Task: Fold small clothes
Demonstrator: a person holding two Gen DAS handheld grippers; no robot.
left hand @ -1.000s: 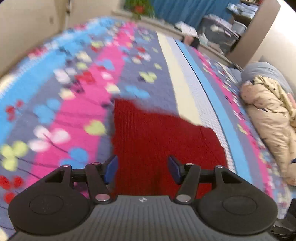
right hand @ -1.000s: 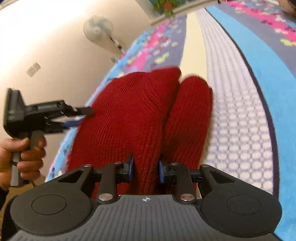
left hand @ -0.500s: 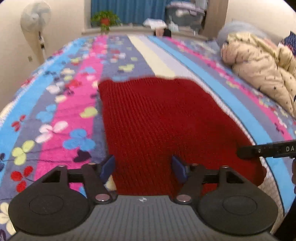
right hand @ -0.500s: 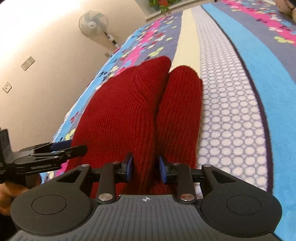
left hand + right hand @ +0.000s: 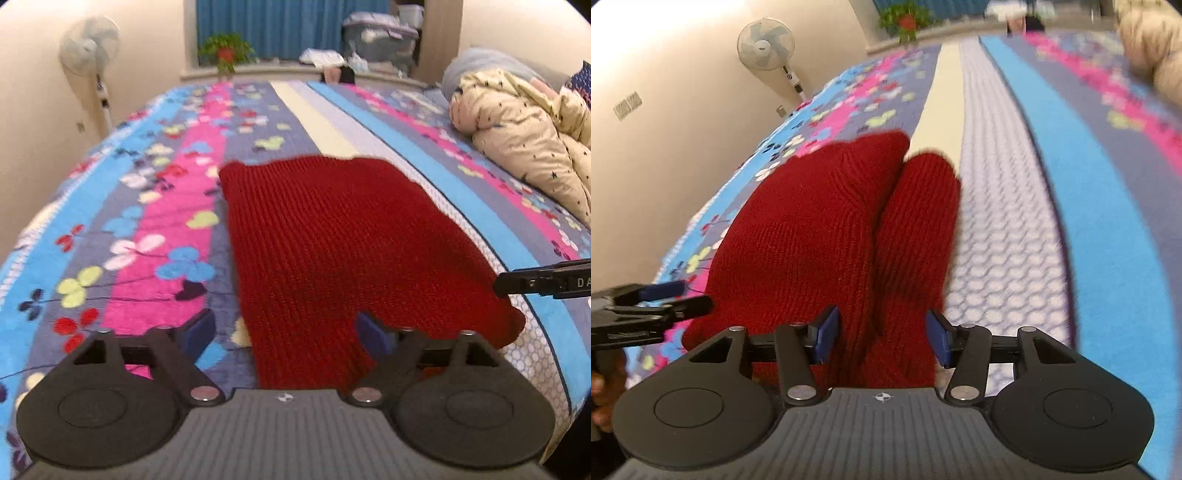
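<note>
A dark red knitted garment [image 5: 332,243] lies folded flat on the colourful striped bedspread [image 5: 147,206]. My left gripper [image 5: 282,334] is open over its near left edge, one finger on the bedspread side, one over the knit. In the right wrist view the garment [image 5: 820,236] shows a fold with a narrower part [image 5: 919,229] on the right. My right gripper [image 5: 882,334] is open, its fingers straddling the near end of the knit. The right gripper's tip [image 5: 543,282] shows in the left view at the garment's right corner; the left gripper [image 5: 657,299] shows in the right view.
A beige star-print quilt [image 5: 524,129] is heaped at the right of the bed. A standing fan [image 5: 90,48] is by the left wall. A potted plant [image 5: 225,51] and storage boxes [image 5: 380,33] sit on the far sill.
My right gripper has opened and let go of the red knit. My left gripper has drawn back slightly along the garment's near edge, still open.
</note>
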